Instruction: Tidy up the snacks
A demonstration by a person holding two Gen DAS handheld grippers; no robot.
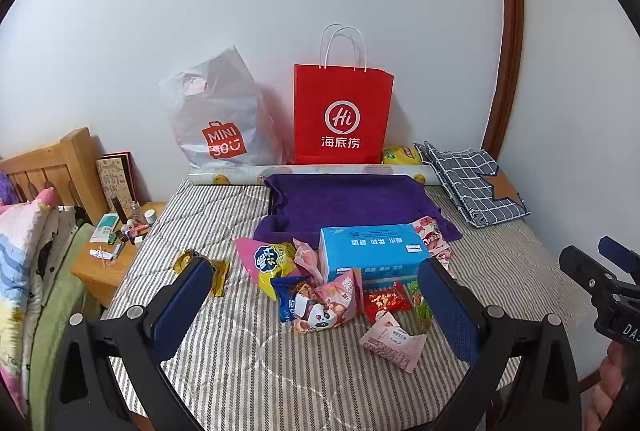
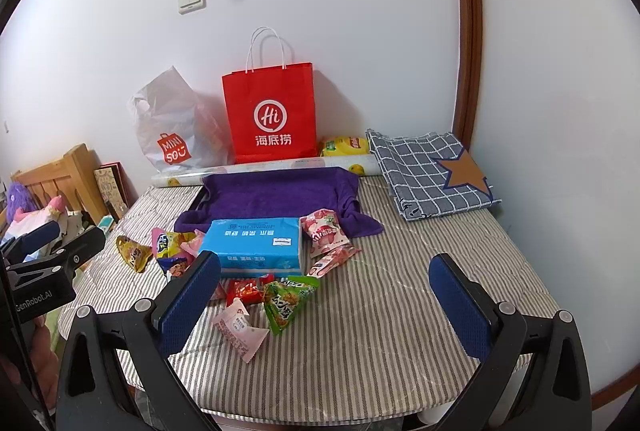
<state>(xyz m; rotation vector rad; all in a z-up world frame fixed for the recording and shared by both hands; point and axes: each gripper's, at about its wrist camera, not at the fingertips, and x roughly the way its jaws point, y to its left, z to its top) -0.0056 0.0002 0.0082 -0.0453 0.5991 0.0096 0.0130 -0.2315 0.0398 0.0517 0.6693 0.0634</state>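
Left wrist view: one light-blue cardboard tissue box [image 1: 370,251] lies on the striped bed [image 1: 240,371] with about nine crinkly snack packets [image 1: 320,305] heaped around it; one red paper carrier bag [image 1: 342,113] and one white plastic bag [image 1: 218,115] stand behind. Only here a wooden nightstand [image 1: 102,267] shows. The left gripper [image 1: 316,305] hovers low, fingers wide, empty

Right wrist view: a green triangular packet [image 2: 286,297] shows fully; the right gripper [image 2: 326,305] has fingers wide, empty
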